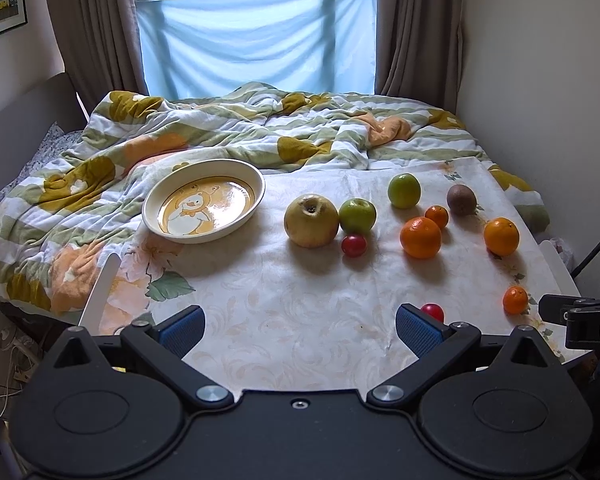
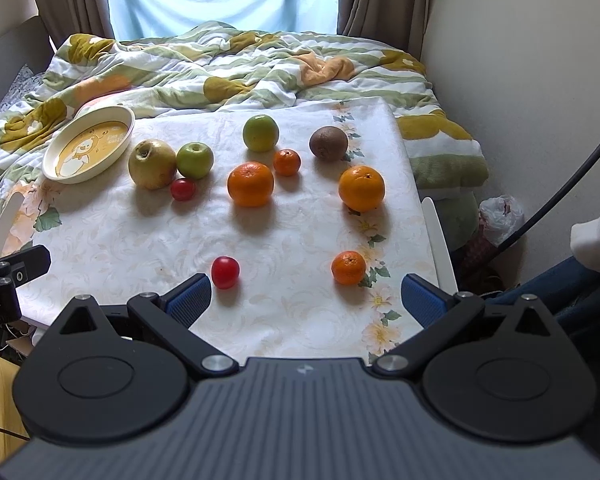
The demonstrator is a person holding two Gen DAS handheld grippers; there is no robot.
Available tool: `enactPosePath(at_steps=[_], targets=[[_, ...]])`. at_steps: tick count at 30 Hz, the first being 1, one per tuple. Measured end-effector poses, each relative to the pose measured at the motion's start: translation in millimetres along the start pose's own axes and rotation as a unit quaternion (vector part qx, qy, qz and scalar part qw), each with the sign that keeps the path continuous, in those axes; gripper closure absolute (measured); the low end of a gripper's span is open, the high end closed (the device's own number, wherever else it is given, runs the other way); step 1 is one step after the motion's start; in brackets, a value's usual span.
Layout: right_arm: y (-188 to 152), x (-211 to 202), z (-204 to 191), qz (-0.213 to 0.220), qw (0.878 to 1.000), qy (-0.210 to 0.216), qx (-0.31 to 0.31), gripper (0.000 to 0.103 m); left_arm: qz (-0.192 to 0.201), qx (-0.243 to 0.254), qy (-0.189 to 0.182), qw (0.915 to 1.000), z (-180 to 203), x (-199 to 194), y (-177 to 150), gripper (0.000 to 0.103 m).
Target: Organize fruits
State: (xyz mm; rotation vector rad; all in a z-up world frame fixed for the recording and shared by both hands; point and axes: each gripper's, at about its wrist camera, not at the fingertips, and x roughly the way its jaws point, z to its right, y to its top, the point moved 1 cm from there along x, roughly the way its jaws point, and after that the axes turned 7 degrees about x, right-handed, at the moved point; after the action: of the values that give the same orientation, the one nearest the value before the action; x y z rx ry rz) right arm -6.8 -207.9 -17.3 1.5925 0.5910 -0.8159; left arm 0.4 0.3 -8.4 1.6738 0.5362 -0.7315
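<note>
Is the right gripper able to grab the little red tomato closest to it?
Probably yes. The right gripper is open, and the near cherry tomato sits on the tablecloth just ahead of its left finger, with nothing between them. It would need to shift slightly left.

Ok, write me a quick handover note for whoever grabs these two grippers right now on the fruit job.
Left gripper: open, holding nothing, hovering at the near table edge.
Right gripper: open, holding nothing, likewise.
Plate: far left of the table, nothing in it.
Fruit lies loose on the tablecloth: yellow apple, kiwi, nearest tomato, nearest mandarin, plus others.
Done: nothing yet.
Left: all sorting.
</note>
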Motion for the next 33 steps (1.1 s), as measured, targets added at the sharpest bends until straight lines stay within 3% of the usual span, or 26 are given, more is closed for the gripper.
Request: enactPosePath(at_steps=[33], targets=[[-4.1,3.8,9.7,-0.006,1.0,-0.001,0.009,0.0,-0.001,0.0,-0.005,1.0,0.2,-1.9,1.4,0.0]])
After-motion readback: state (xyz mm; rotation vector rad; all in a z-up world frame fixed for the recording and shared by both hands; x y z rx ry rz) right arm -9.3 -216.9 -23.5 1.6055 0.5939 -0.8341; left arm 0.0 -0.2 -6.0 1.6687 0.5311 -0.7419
